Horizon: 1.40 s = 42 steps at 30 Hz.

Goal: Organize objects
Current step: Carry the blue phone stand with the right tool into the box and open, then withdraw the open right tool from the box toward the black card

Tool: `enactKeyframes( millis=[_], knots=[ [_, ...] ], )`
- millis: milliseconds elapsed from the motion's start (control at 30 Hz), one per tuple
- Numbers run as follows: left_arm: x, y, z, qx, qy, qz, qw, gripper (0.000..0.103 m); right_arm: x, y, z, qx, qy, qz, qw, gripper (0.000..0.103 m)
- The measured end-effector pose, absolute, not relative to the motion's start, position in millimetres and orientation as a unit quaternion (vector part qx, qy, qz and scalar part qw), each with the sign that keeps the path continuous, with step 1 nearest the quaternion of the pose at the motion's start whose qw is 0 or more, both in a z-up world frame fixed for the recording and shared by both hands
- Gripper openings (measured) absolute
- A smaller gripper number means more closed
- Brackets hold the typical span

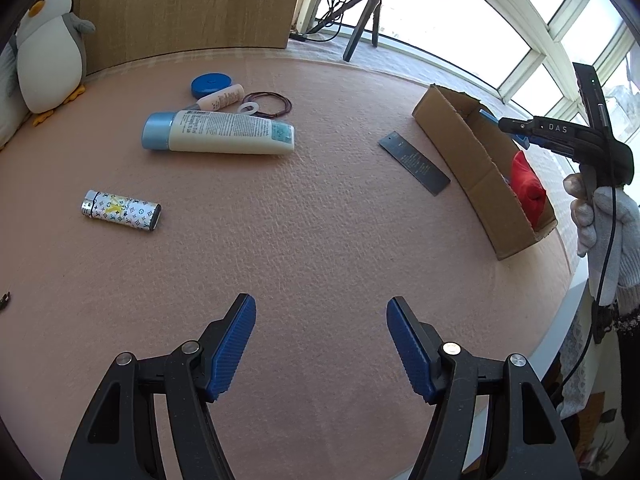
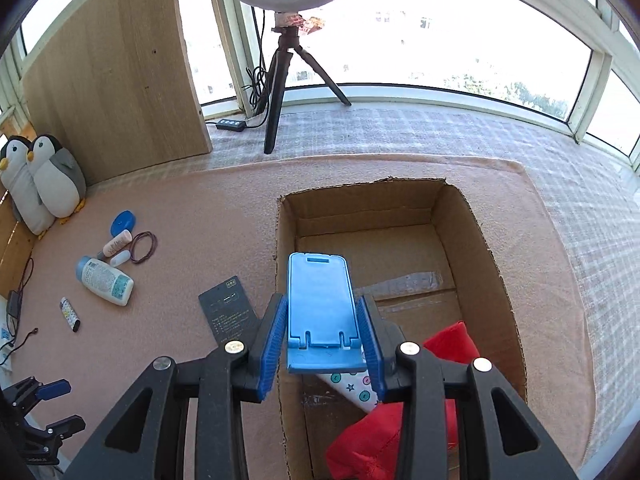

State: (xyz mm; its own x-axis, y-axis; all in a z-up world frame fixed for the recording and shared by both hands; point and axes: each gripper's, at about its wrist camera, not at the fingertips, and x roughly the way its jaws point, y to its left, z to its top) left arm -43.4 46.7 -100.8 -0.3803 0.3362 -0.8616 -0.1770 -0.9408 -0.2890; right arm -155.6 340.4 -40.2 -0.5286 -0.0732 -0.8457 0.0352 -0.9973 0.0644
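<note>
Right gripper (image 2: 322,344) clamped on blue phone stand (image 2: 320,304), held over cardboard box (image 2: 484,248). Red cloth (image 2: 376,440) and patterned white item (image 2: 356,390) inside box. Left gripper (image 1: 321,344) jaws apart, nothing between, above pink mat (image 1: 320,220). Lotion tube (image 1: 224,137), lighter (image 1: 120,211), black card (image 1: 414,163) lie on mat outside box.

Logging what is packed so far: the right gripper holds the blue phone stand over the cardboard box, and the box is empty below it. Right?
Not quite. The right gripper does hold the blue phone stand over the cardboard box, but the box is not empty: the right wrist view shows a red cloth inside.
</note>
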Motion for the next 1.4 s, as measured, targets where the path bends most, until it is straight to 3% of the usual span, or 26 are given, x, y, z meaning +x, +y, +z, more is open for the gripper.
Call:
enactKeyframes(
  millis=[433,467,567,600,967,1400],
  knots=[
    [-47,60,-101,-0.535,-0.072,0.827,0.157,0.071,-162,366,-51,0.487,-0.025,-0.873,0.006,0.034],
    [-47,61,-101,-0.535,-0.072,0.827,0.158,0.071,-162,367,-51,0.486,-0.027,-0.873,0.007,0.037],
    [-47,61,-101,-0.535,-0.072,0.827,0.157,0.071,-162,371,-50,0.483,-0.028,-0.875,0.003,0.064],
    [-47,61,-101,-0.535,-0.072,0.827,0.157,0.071,-161,371,-48,0.478,-0.027,-0.878,0.003,0.065],
    [-44,61,-100,-0.534,-0.076,0.828,0.156,0.071,-154,356,-37,0.469,-0.037,-0.882,0.031,0.066],
    [-34,34,-99,-0.533,-0.089,0.830,0.142,0.071,-164,267,-44,0.525,-0.039,-0.833,0.171,0.066]
  ],
)
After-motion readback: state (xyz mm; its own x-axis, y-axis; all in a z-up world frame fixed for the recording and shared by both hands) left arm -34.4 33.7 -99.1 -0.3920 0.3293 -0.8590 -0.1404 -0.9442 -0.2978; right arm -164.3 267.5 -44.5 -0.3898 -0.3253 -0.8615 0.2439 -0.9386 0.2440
